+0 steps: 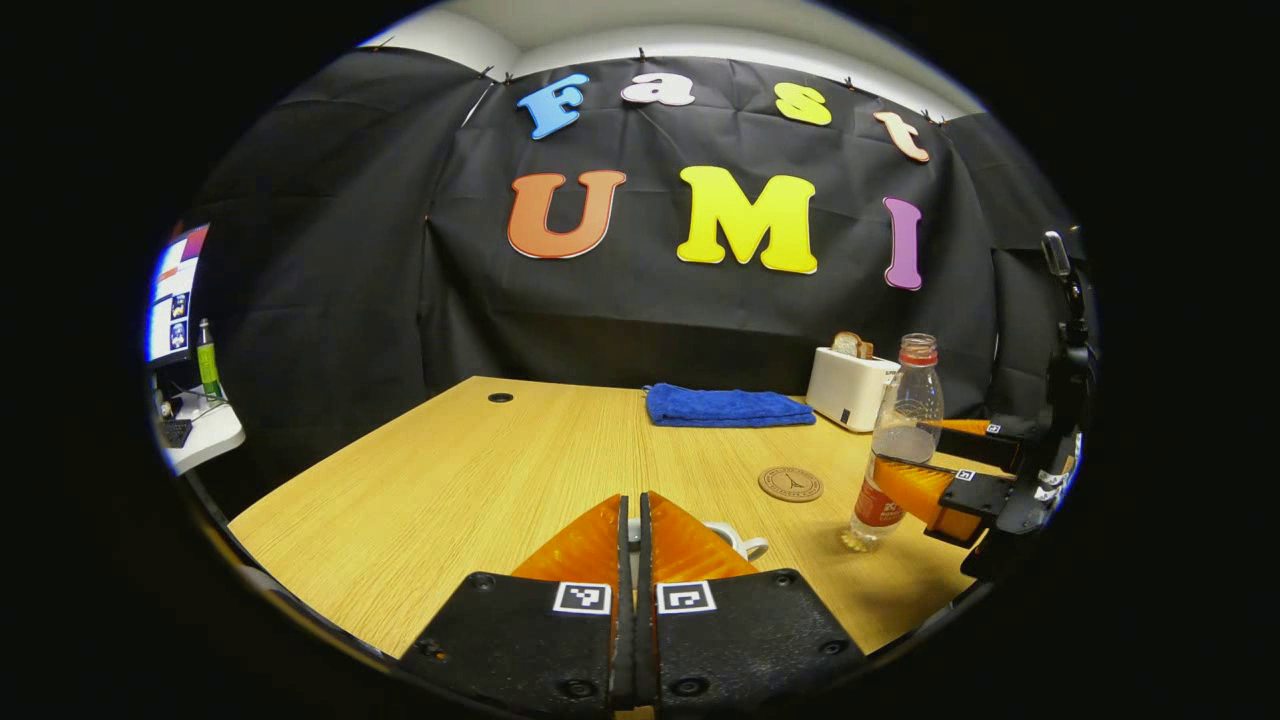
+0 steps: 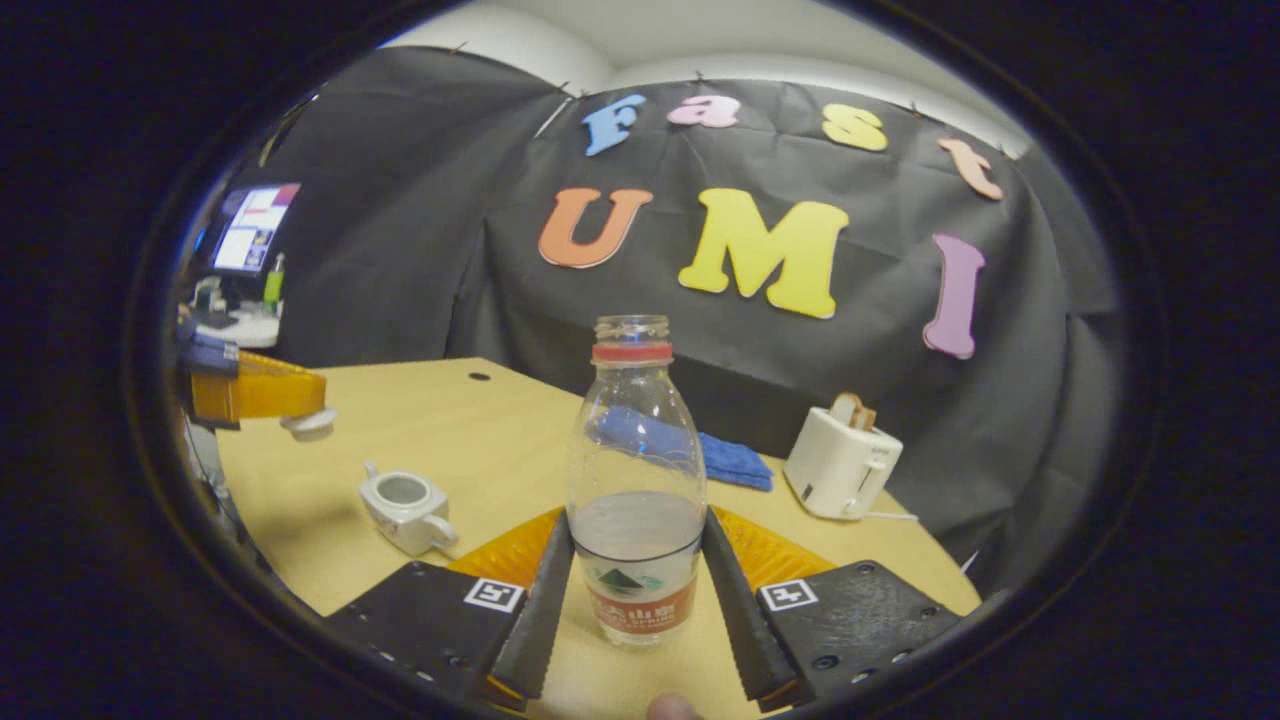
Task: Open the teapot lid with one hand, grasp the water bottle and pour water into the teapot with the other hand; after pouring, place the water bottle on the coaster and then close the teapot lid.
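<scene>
Right gripper view: bottle upright between the fingers, open teapot off to the left

Right gripper view showed the right gripper (image 2: 636, 590) straddling the water bottle (image 2: 635, 480), one finger against each side of its lower body at the label band, so it looked clamped on it, though how firmly could not be told. The bottle stood upright, long axis vertical, uncapped, water filling only its lower part, its base seemingly on the table (image 2: 470, 440) near the front edge. The teapot (image 2: 405, 510) sat lidless on the table, to the left of the bottle and a little farther in, well apart from it, with its mouth facing up. Above and left of the teapot, the left gripper (image 2: 300, 400) held the lid (image 2: 308, 424) aloft, clear of the opening

In the left gripper view, the left gripper's own fingers (image 1: 590, 545) were together on what I took for the lid's knob, with the teapot's handle (image 1: 745, 543) peeking out just below them. The coaster (image 1: 790, 484) lay bare between teapot and bottle (image 1: 900, 440), toward the table's right side, in front of the blue cloth (image 1: 728, 406) and toaster (image 1: 850, 388) at the far edge

My judgement: the pour hinged on carrying the bottle leftward over the teapot and tipping its neck that way, the right gripper being the one holding it
</scene>
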